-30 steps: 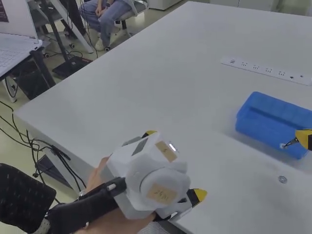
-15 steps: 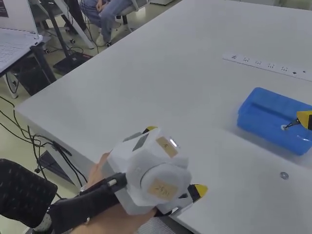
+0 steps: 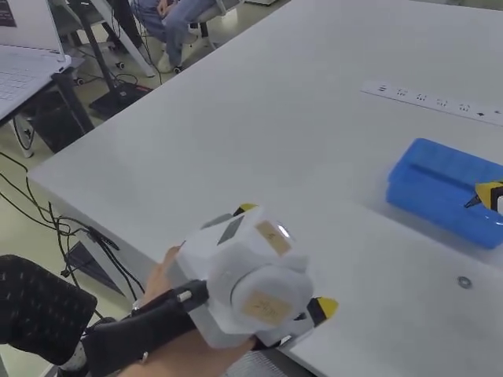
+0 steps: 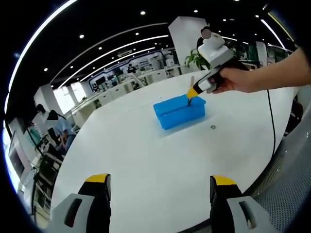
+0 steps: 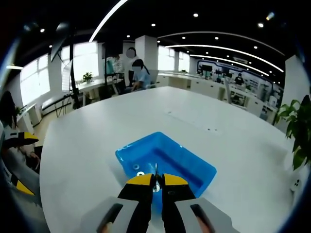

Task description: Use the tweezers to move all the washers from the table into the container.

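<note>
A small silver ring washer lies near the blue rectangular container.

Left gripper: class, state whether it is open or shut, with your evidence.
Open. The left gripper shows its two yellow-tipped jaws wide apart above the white table, nothing between them.

The table is showing a smooth, matt white top. The container is looking like blue plastic with a soft sheen, and the washer on the table is glinting as bare metal. The left gripper is wearing a matt white plastic shell with paper labels, and the glove behind it is looking like matt black cloth. The tweezers are gleaming as thin metal in the right gripper, whose jaws are showing smooth yellow and black plastic.
</note>
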Demonstrator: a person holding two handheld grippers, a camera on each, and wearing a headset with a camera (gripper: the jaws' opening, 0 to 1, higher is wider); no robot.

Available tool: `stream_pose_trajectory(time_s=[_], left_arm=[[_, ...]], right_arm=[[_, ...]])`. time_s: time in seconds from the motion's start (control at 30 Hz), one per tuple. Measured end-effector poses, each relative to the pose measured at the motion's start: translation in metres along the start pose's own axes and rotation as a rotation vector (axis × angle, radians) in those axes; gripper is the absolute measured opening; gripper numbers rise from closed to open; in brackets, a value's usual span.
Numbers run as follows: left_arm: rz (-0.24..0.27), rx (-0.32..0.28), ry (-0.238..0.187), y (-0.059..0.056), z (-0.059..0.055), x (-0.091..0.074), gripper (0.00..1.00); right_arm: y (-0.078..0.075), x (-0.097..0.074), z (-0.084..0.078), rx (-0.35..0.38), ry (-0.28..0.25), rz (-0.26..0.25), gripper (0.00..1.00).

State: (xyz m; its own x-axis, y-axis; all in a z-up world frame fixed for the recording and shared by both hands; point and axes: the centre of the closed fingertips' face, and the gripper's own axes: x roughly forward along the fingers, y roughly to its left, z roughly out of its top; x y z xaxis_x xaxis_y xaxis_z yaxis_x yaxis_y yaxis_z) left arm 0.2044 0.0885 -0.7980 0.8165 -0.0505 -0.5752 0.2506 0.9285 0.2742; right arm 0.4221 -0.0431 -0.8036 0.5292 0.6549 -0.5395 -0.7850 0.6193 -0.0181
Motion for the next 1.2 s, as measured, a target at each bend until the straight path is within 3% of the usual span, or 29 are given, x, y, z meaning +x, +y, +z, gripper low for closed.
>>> stream_pose_trajectory(time_s=[0.17,0.73,1.2], left_arm=[[0.002,-0.004,-0.001,0.001,0.000,0.000,0.86],[0.001,-0.001,-0.001,0.000,0.000,0.000,0.86],[0.002,-0.001,-0.002,0.001,0.000,0.000,0.86]], right_arm=[[-0.004,0.009,-0.004,-0.007,0.015,-0.006,0.02],[-0.003,0.015,-0.015,-0.012,0.054,-0.008,0.03],[-0.002,0.000,-0.004,0.029,0.005,0.001,0.03]])
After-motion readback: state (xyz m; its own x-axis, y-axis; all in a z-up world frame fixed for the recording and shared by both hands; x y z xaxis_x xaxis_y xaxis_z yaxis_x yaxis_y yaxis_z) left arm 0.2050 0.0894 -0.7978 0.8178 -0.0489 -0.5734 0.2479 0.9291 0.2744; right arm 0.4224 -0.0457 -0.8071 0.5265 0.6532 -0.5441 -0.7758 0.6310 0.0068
